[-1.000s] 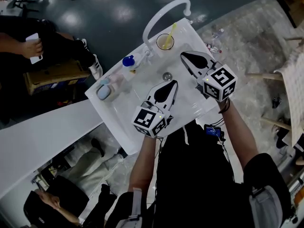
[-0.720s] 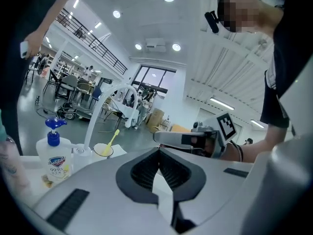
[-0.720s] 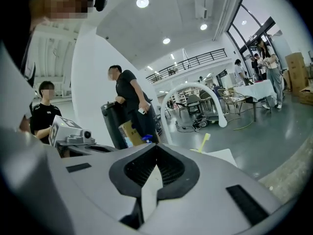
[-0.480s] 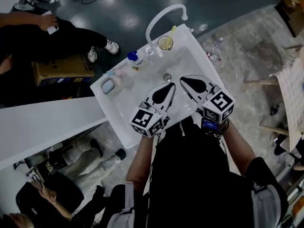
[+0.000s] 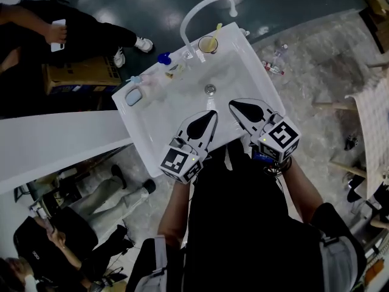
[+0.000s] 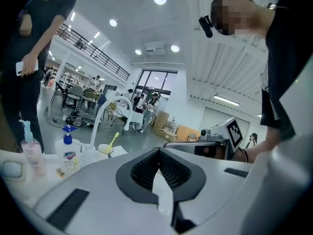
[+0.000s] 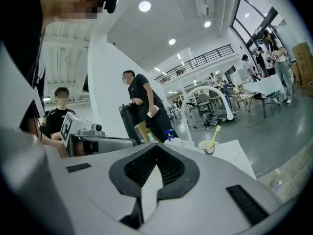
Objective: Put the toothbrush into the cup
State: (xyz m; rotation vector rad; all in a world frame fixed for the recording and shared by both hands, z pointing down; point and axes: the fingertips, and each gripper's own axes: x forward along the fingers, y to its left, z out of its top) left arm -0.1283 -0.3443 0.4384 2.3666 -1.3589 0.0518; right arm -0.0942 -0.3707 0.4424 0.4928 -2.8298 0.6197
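Note:
A yellow toothbrush point(image 5: 217, 33) stands upright in the clear cup point(image 5: 208, 44) on the far rim of the white sink point(image 5: 252, 72), beside the faucet point(image 5: 200, 8). Both grippers hover over the sink's near edge, far from the cup. My left gripper point(image 5: 213, 112) is shut with nothing in it, and so is my right gripper point(image 5: 233, 104). In the left gripper view the jaws meet at the tip point(image 6: 159, 150), with the cup point(image 6: 104, 150) and toothbrush point(image 6: 113, 139) ahead on the left. The right gripper view shows its shut jaws point(image 7: 156, 145), with the cup point(image 7: 206, 145) and toothbrush point(image 7: 214, 132) ahead on the right.
A blue-capped soap bottle point(image 5: 164, 58), a pink bottle point(image 6: 30, 148) and a soap dish point(image 5: 133, 95) line the sink's left rim. The drain point(image 5: 209, 89) sits mid-basin. People stand beyond the sink point(image 5: 73, 35) and below left. Small bottles point(image 5: 273, 62) lie on the floor at right.
Both grippers have drawn back from mid-basin toward the sink's near edge, away from the cup. The toothbrush stays in the cup.

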